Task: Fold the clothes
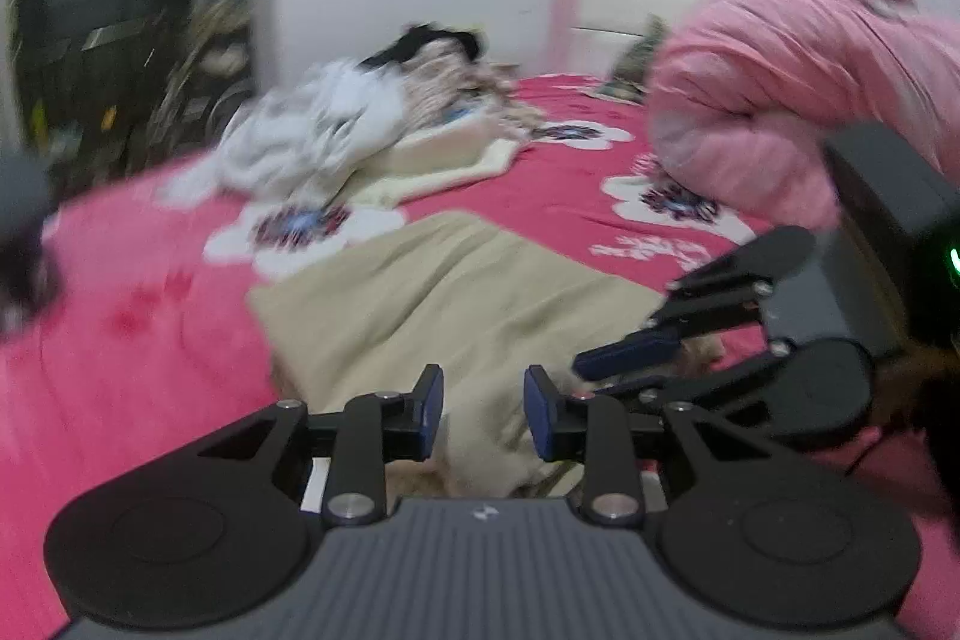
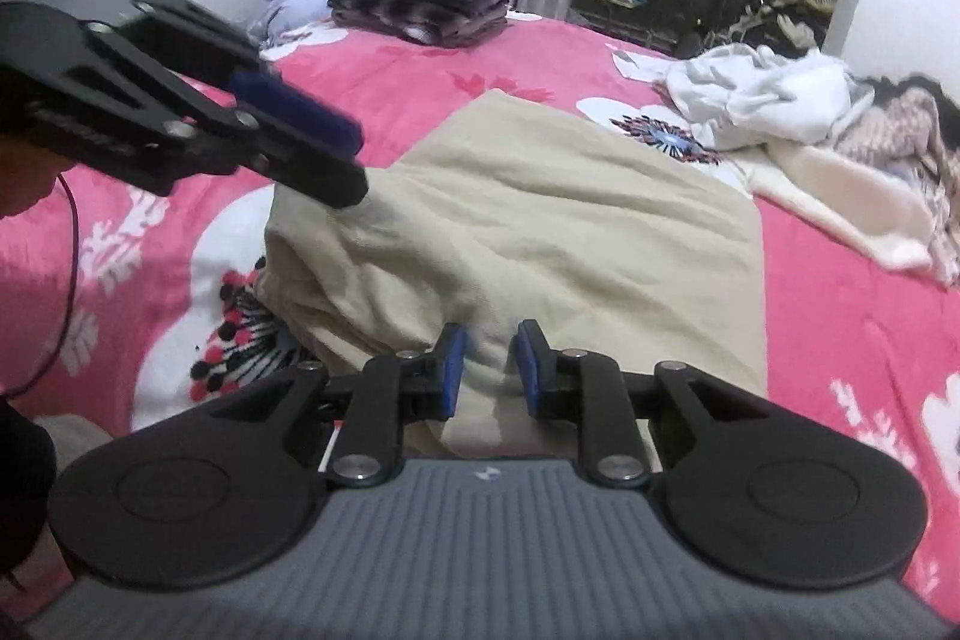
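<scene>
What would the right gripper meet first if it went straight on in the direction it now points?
Most likely the beige folded soft garment on the pink flowered bedcover. It lies directly ahead of the right gripper, whose blue pads stand slightly apart; exact depth is unclear.

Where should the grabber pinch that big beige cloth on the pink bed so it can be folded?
Pinch the beige cloth at its near edge, coming from the near side, where the right gripper already hovers. That edge looks bunched and raised off the pink bedspread, so a pad can probably slip under. The middle lies flat and offers nothing to pinch.
</scene>
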